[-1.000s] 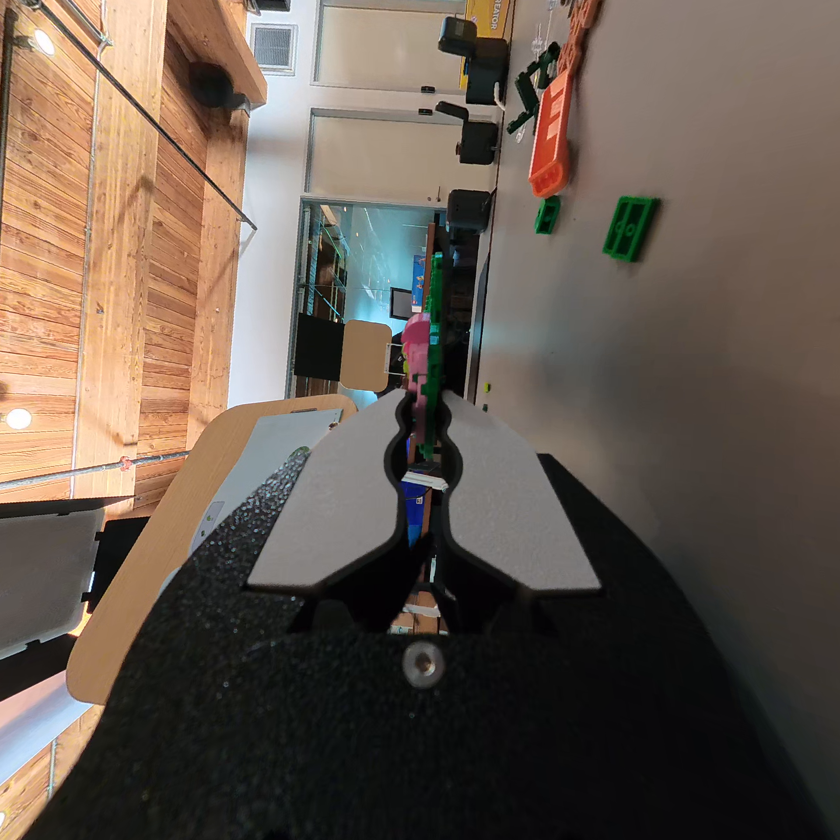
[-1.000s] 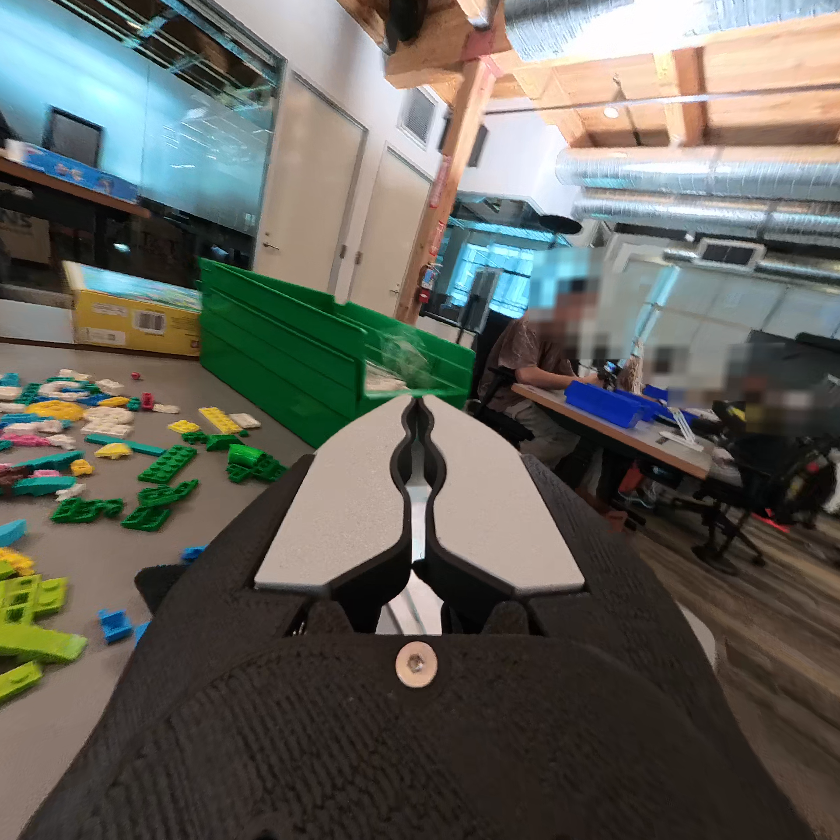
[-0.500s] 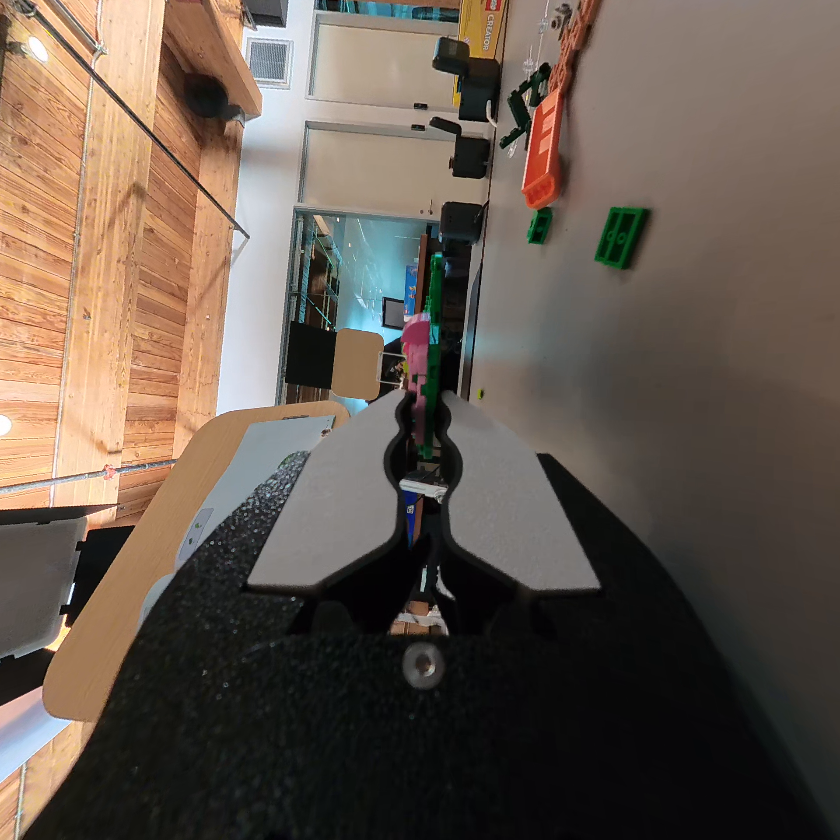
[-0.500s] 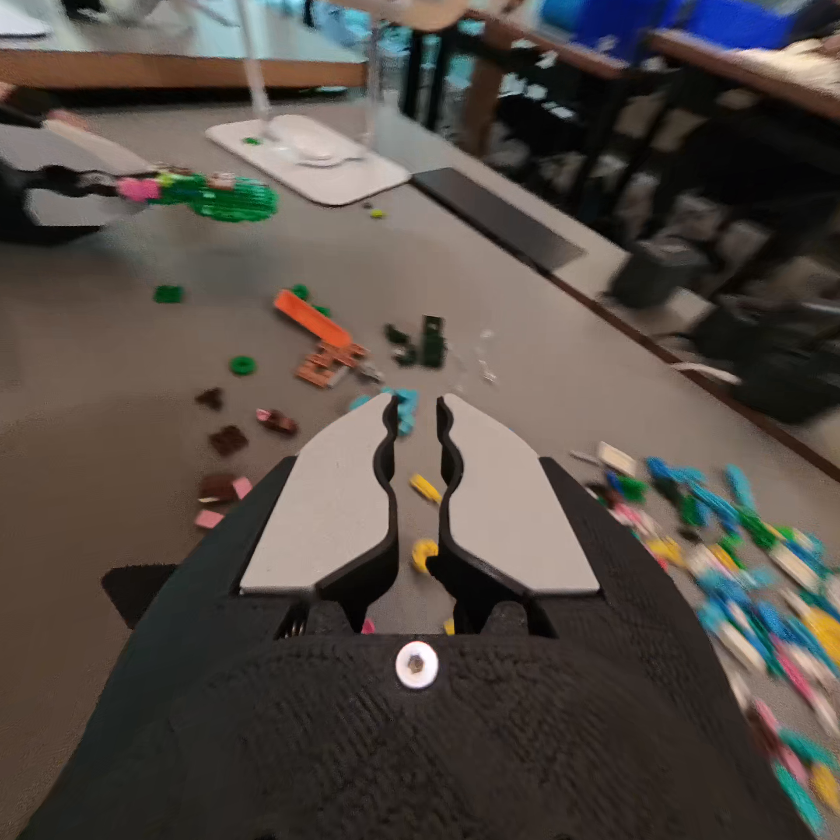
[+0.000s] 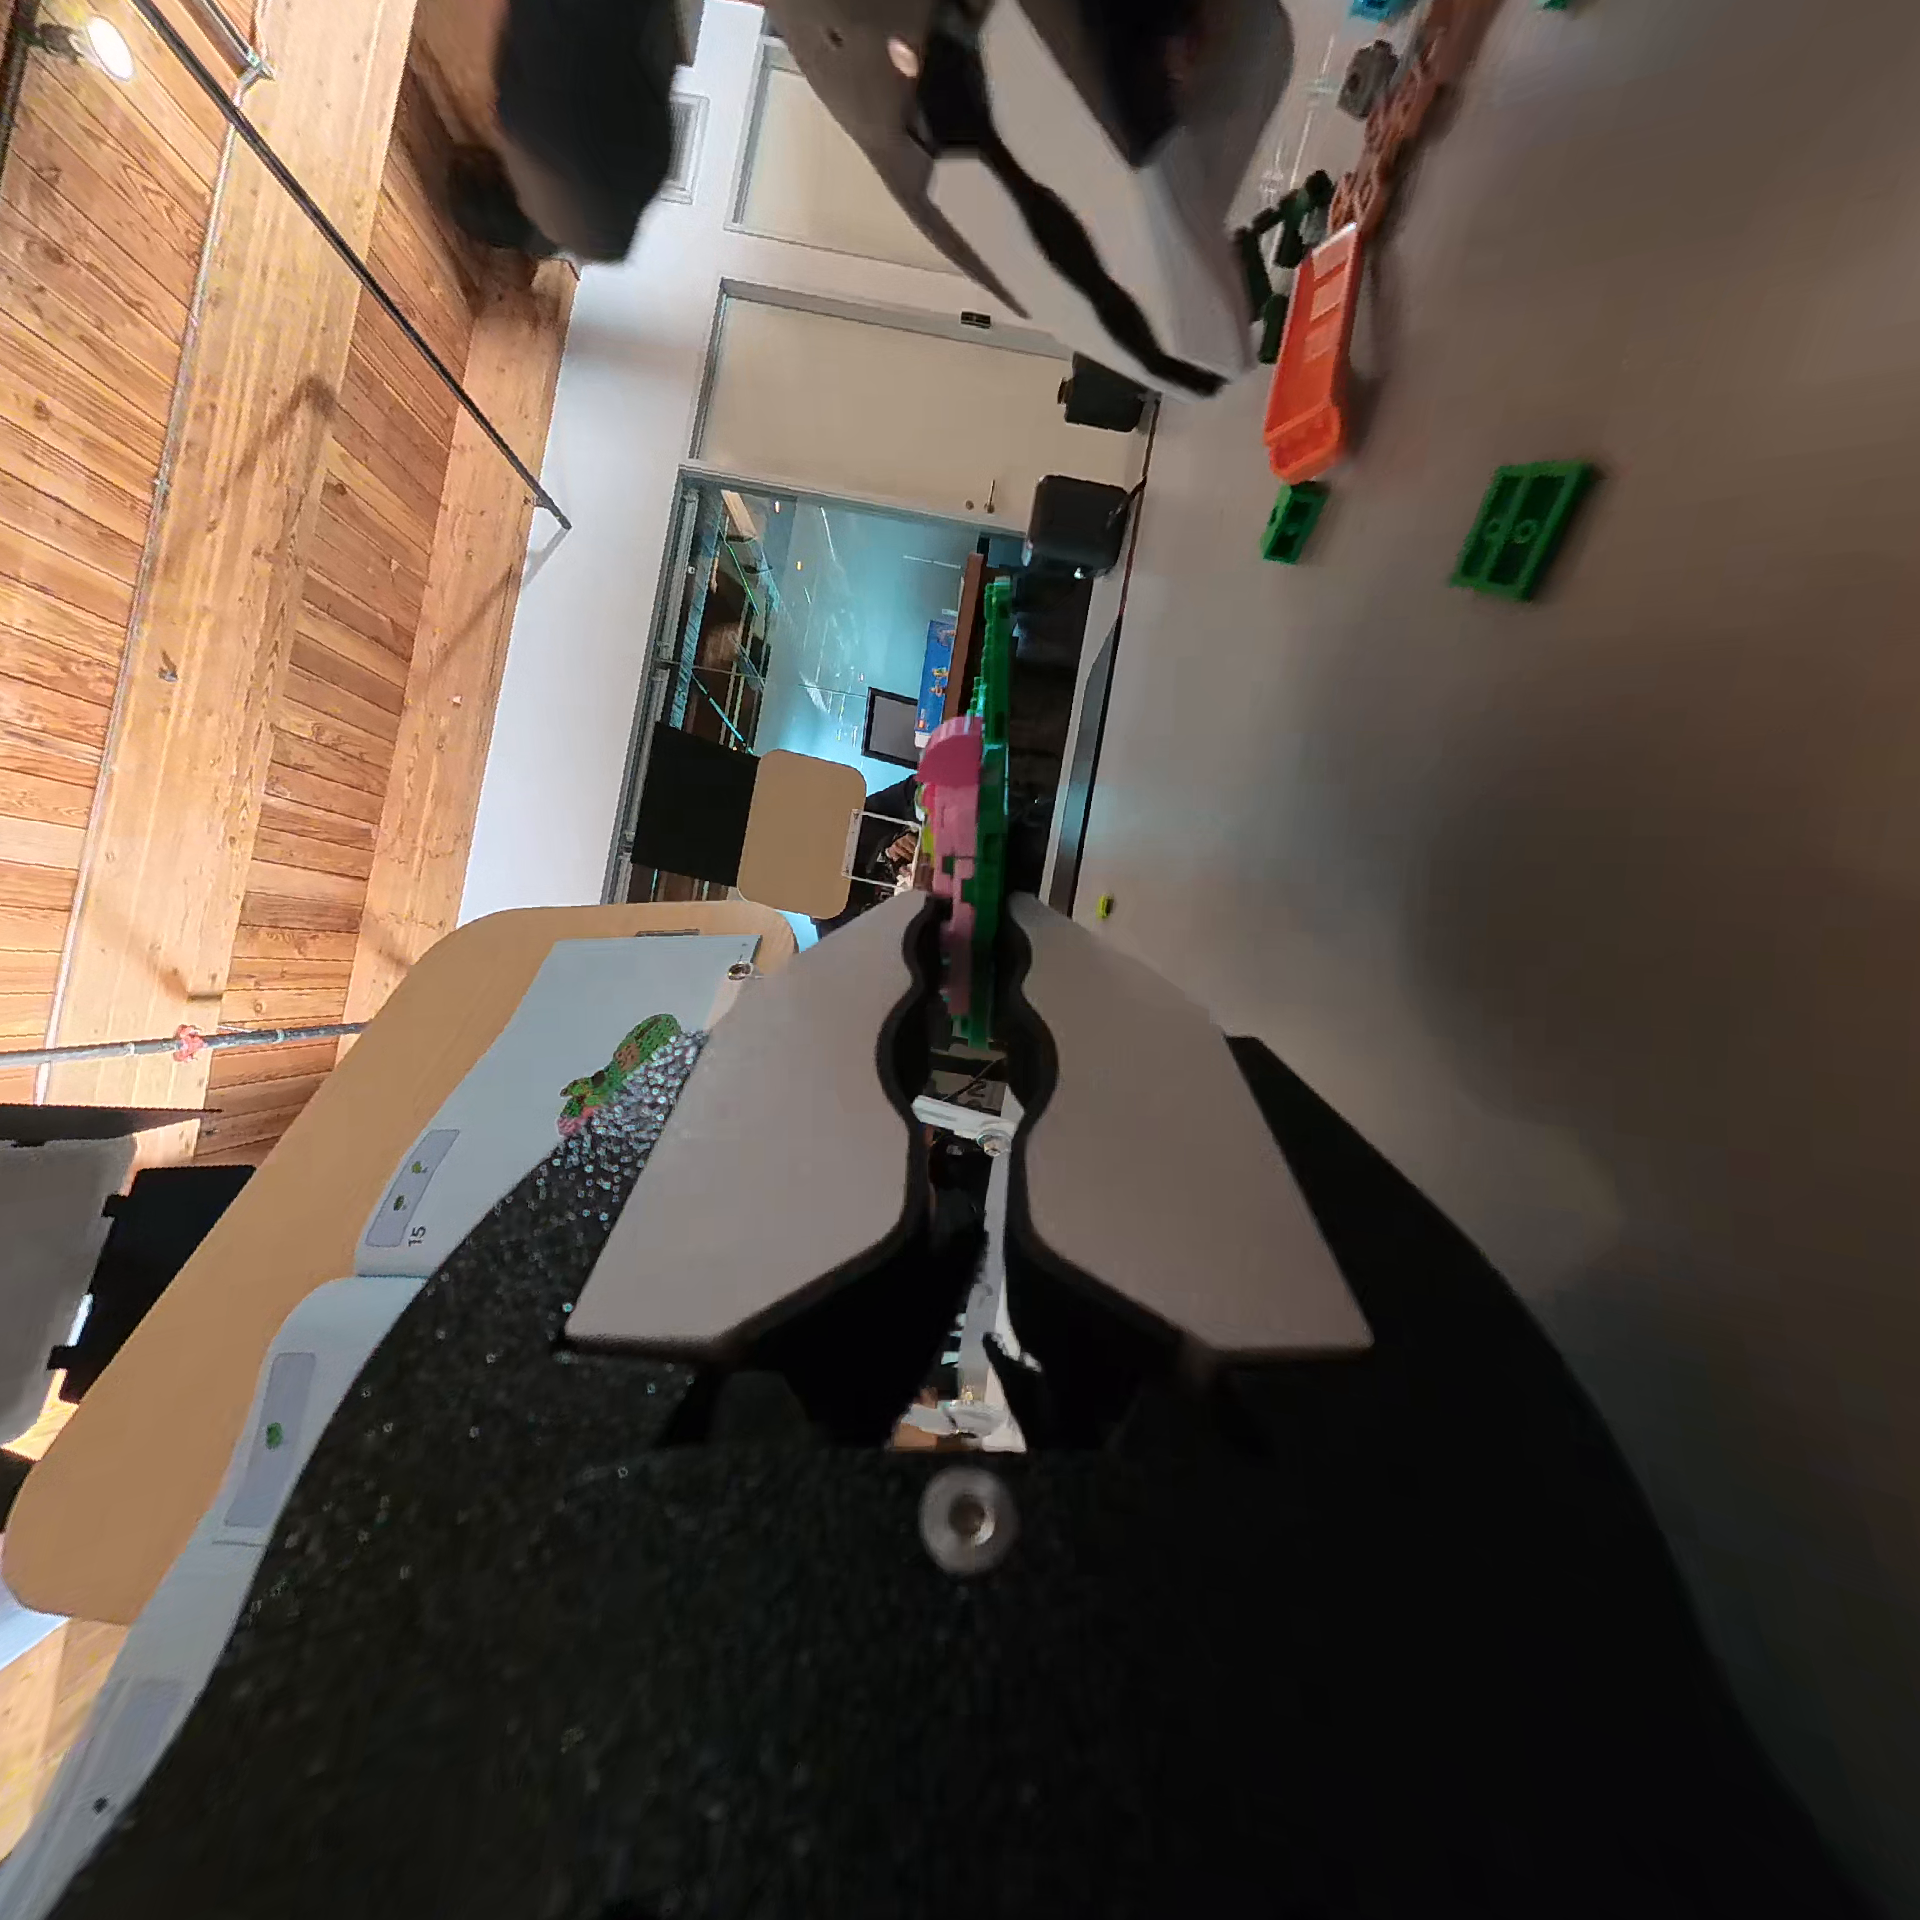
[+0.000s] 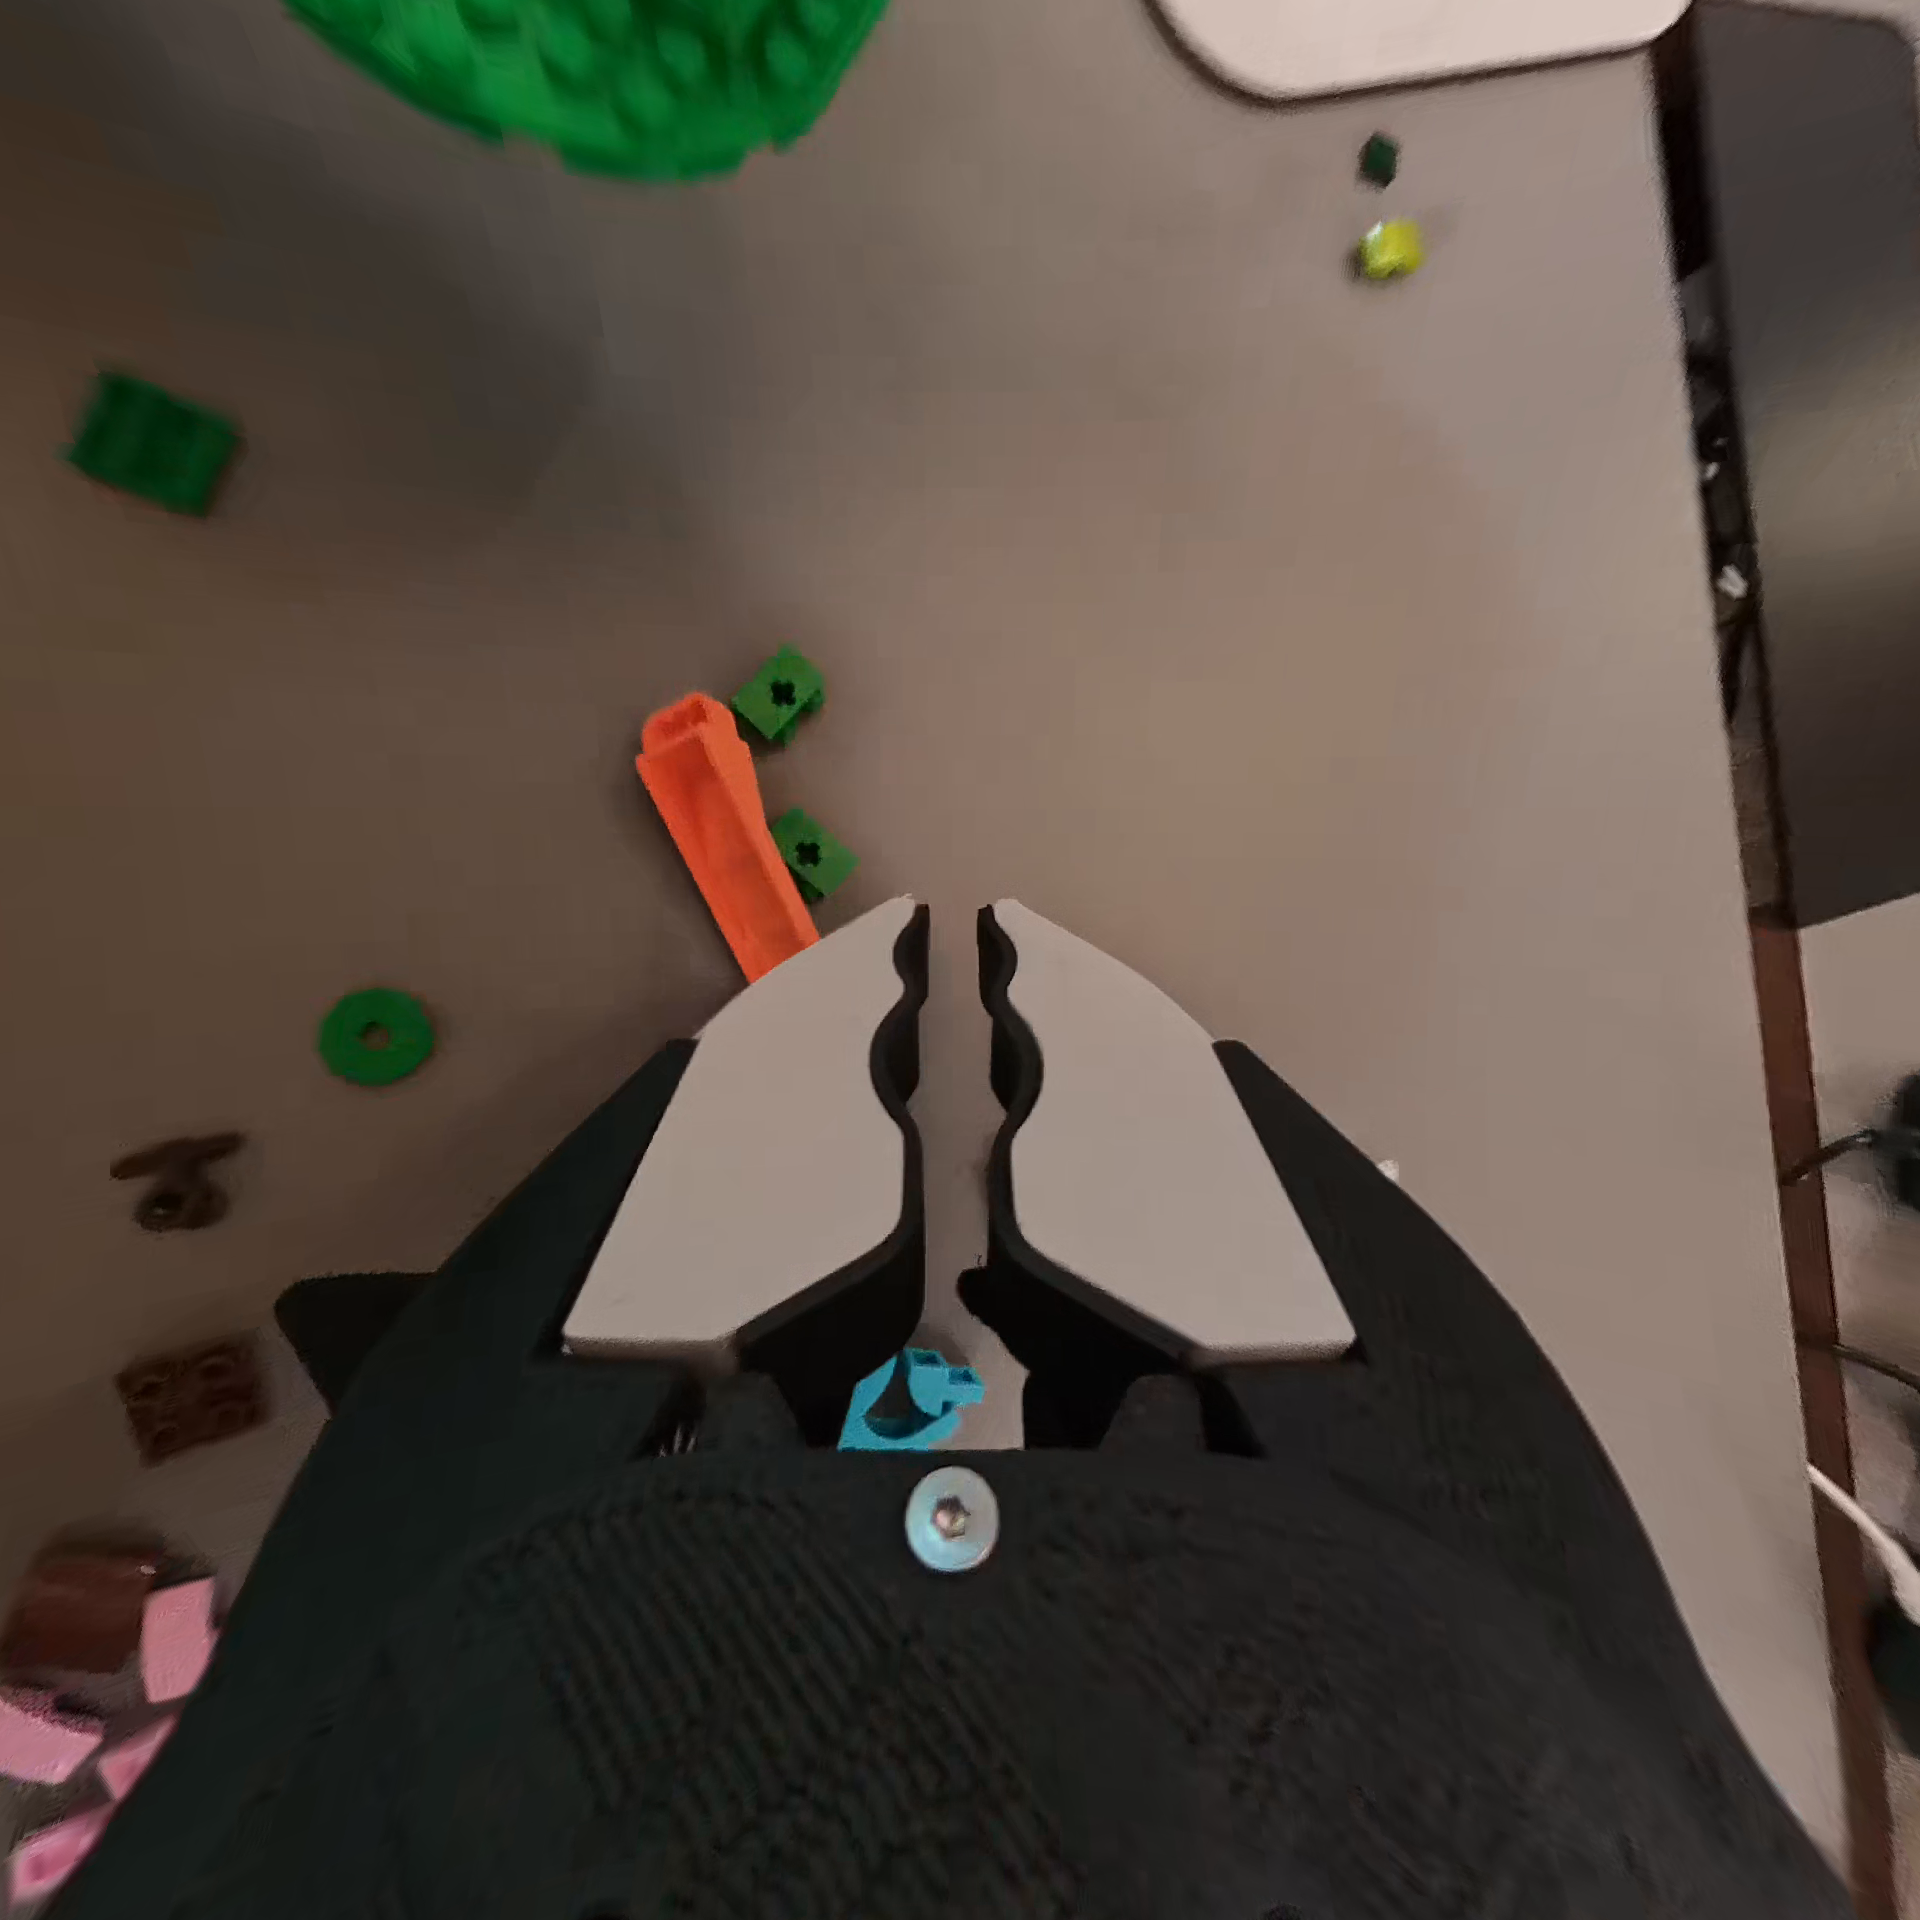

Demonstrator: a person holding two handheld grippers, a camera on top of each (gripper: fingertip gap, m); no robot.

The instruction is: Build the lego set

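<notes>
My left gripper (image 5: 971,920) is shut on a flat green and pink lego build (image 5: 982,831), held edge-on above the grey table (image 5: 1558,935). The build's green rounded end shows at the top of the right wrist view (image 6: 623,73). My right gripper (image 6: 951,914) is open by a narrow gap and empty, pointing down at the table. It hovers just right of an orange brick separator (image 6: 717,831) and two small green bricks (image 6: 779,694) (image 6: 816,854). It also shows blurred at the top of the left wrist view (image 5: 1174,343).
Loose pieces lie on the table: a green plate (image 6: 151,442), a green round piece (image 6: 376,1036), brown pieces (image 6: 192,1392), pink pieces (image 6: 62,1745), a blue piece (image 6: 909,1403) and a lime piece (image 6: 1387,249). The table edge (image 6: 1766,935) runs along the right. An instruction booklet (image 5: 499,1122) is at the left. The orange brick separator (image 6: 717,831) lies some 4 centimeters from my right tips, 15 centimeters from my left tips.
My right gripper has swung from facing across the room down to the table over the orange separator, and its jaws have parted slightly. It has entered the left wrist view. The left gripper still holds the build.
</notes>
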